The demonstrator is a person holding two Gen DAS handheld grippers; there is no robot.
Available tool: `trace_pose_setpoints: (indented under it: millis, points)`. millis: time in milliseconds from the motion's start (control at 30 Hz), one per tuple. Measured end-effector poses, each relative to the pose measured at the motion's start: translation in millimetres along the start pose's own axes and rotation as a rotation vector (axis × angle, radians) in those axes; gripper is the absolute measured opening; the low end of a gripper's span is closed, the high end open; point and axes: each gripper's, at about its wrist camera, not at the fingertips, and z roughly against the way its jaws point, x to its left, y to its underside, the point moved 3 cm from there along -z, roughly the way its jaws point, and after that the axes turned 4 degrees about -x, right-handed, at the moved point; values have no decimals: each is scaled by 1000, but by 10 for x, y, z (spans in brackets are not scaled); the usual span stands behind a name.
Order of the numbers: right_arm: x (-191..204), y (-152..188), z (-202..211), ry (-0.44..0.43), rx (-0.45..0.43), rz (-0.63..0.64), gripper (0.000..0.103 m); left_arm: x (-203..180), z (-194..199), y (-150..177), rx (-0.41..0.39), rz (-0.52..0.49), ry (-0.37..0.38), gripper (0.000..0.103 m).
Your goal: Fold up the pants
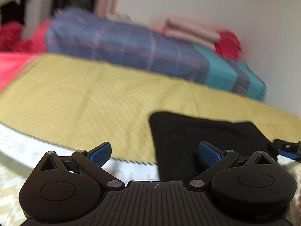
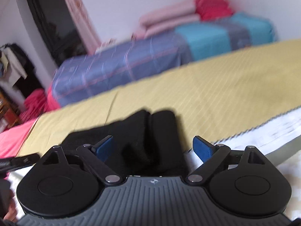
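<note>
The black pants (image 2: 143, 141) lie on the yellow bedspread (image 1: 84, 98), at its near edge, with part of the cloth hanging over the white side of the mattress (image 2: 282, 130). In the right wrist view two bulky folds of the pants sit side by side; in the left wrist view they look like a flat dark slab, and the blur hides any detail of waist or legs.

The right gripper (image 2: 153, 147) hovers over the near part of the pants, its jaws spread wide, nothing between the blue pads (image 2: 202, 149). The left gripper (image 1: 154, 153) is just left of the pants, jaws equally wide and holding nothing, its right pad over the black cloth.

Beyond the pants, past the far edge of the bedspread, lies a blue plaid blanket (image 1: 122, 45) with teal patches, and on it folded pink cloths (image 1: 190, 32) and a red bundle (image 1: 228, 44) against the pale wall (image 1: 207, 1).
</note>
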Motion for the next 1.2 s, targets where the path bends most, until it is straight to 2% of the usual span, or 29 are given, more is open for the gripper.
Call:
trace_pose_setpoints:
  millis: [100, 167, 300, 400, 433, 467, 567, 667, 800, 867, 967, 1000, 1067, 1100, 1133, 1200]
  points:
    - [23, 46, -158, 6, 54, 12, 92, 59, -304, 61, 113, 63, 123, 103]
    - [61, 94, -185, -34, 73, -2, 97, 52, -406, 134, 148, 95, 191, 103]
    - [94, 139, -258, -45, 94, -2, 95, -19, -579, 203, 197, 117, 291, 103]
    - [91, 176, -240, -37, 74, -8, 79, -132, -659, 204, 191, 89, 292, 103]
    - [95, 181, -212, -44, 57, -6, 63, -180, -665, 200, 196, 81, 298, 103]
    - [120, 182, -167, -58, 42, -3, 52, -228, -643, 192, 194, 73, 296, 103]
    - [232, 142, 1, -55, 9, 9, 45, -347, -443, 103, 138, 33, 308, 103]
    - [349, 74, 292, -77, -41, 31, 45, -491, -106, -2, 85, 13, 359, 103]
    - [376, 17, 882, -107, -109, 25, 45, -733, 405, -24, 22, -49, 386, 103]
    - [358, 30, 1227, -103, -141, 25, 45, -860, 636, 42, 8, -69, 420, 103]
    - [236, 144, 1689, -86, -152, -19, 47, -1013, 859, 261, 39, -88, 456, 103]
    - [167, 214, 1803, -78, -146, -39, 47, -1047, 873, 366, 62, -84, 462, 103]
    - [-27, 388, 1927, -52, -136, -87, 56, -1116, 784, 609, 119, -85, 479, 103]
    - [-142, 498, 1924, -17, -122, -98, 58, -1129, 687, 755, 152, -95, 457, 103]
    - [-262, 609, 1876, 50, -89, -100, 61, -1120, 588, 916, 186, -103, 404, 103]
    - [-492, 809, 1754, 266, 14, -112, 59, -1094, 348, 1160, 259, -140, 267, 103]
